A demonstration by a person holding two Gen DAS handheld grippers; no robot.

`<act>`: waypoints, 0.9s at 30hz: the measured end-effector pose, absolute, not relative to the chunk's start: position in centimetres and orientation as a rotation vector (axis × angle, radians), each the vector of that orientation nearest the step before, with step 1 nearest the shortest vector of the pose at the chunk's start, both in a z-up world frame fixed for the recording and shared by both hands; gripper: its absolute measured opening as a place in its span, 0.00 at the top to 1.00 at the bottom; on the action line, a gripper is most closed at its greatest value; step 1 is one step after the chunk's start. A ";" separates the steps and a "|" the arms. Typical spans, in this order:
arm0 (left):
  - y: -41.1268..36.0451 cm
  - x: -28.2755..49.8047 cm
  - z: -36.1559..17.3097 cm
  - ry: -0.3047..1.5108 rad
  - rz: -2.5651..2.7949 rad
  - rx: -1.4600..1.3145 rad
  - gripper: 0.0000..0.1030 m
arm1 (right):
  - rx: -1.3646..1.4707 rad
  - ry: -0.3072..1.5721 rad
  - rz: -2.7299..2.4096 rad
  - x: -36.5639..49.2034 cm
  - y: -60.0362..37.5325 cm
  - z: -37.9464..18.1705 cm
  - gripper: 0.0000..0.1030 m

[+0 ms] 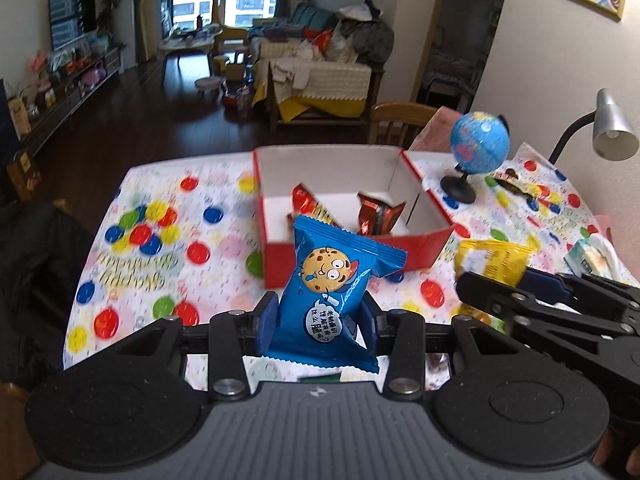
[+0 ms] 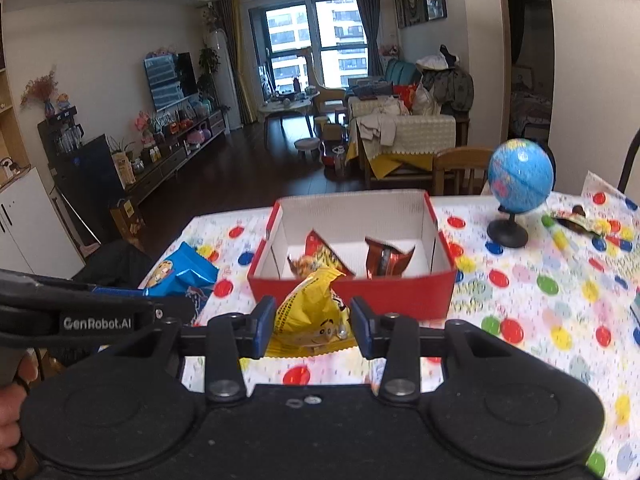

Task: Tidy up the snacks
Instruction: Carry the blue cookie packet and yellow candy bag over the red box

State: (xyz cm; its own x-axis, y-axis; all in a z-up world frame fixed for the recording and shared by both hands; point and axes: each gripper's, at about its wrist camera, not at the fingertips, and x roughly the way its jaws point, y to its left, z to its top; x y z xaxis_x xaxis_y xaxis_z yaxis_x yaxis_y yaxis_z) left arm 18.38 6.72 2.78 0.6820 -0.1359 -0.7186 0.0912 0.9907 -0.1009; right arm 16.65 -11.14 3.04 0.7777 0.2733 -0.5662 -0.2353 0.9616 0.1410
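Left gripper (image 1: 320,322): your fingers are closed partway on the blue cookie packet (image 1: 334,292), pads pressing its lower sides. The packet stands nearly upright, long axis running up and away from you, top leaning a little right.

Blue packet to box: the red box (image 1: 360,248) lies straight ahead of your left fingers and below them; the packet's top edge overlaps the near red wall in this view.

Box contents: two orange-brown snack packets (image 2: 384,258) already rest inside, leaning on the white floor. Free space shows behind them and along the left wall.

Right gripper (image 2: 312,320): your fingers are clamped on the yellow snack packet (image 2: 312,308), crumpled, its peak pointing up toward the box.

Yellow packet to box: near wall just ahead, opening beyond and lower.

Nearer hand: judged from both views, the two sit about equally close; right lines up with the box's middle, left with its left half.

Bench (image 2: 540,320): a globe (image 2: 520,180) stands right of the box, clear of both paths.

Next move, judged: carry forward over the near wall, then release.
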 end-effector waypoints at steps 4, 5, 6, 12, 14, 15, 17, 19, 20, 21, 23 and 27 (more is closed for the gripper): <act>5.8 19.9 3.6 0.790 -0.129 -0.040 0.60 | 0.065 0.611 0.275 18.5 -11.6 3.7 0.62; 5.5 20.2 3.8 0.786 -0.126 -0.035 0.59 | 0.062 0.608 0.273 19.0 -11.7 3.9 0.62; 5.3 20.7 4.0 0.784 -0.124 -0.032 0.59 | 0.060 0.605 0.271 19.4 -11.8 4.0 0.62; 3.9 23.5 4.1 0.782 -0.113 -0.017 0.59 | 0.051 0.599 0.264 22.2 -12.8 4.3 0.62; 3.6 24.6 4.0 0.785 -0.107 -0.014 0.59 | 0.047 0.603 0.263 23.2 -13.1 4.2 0.62; 3.5 25.1 3.9 0.787 -0.102 -0.012 0.59 | 0.043 0.606 0.263 23.7 -13.2 4.1 0.62; 3.2 26.2 3.7 0.792 -0.098 -0.009 0.59 | 0.037 0.610 0.264 24.7 -13.4 4.0 0.62; 2.9 27.3 3.4 0.797 -0.090 -0.005 0.59 | 0.032 0.613 0.267 25.5 -13.6 3.8 0.62; 2.7 27.8 3.3 0.800 -0.089 -0.005 0.59 | 0.031 0.615 0.268 26.1 -13.7 3.7 0.62; 2.6 28.3 3.1 0.805 -0.087 -0.006 0.59 | 0.031 0.619 0.268 26.6 -13.9 3.6 0.62; 2.3 29.5 2.8 0.813 -0.080 -0.007 0.59 | 0.030 0.628 0.268 27.8 -14.1 3.3 0.62; 1.8 31.8 1.9 0.829 -0.068 -0.006 0.59 | 0.026 0.646 0.270 30.1 -14.6 2.6 0.62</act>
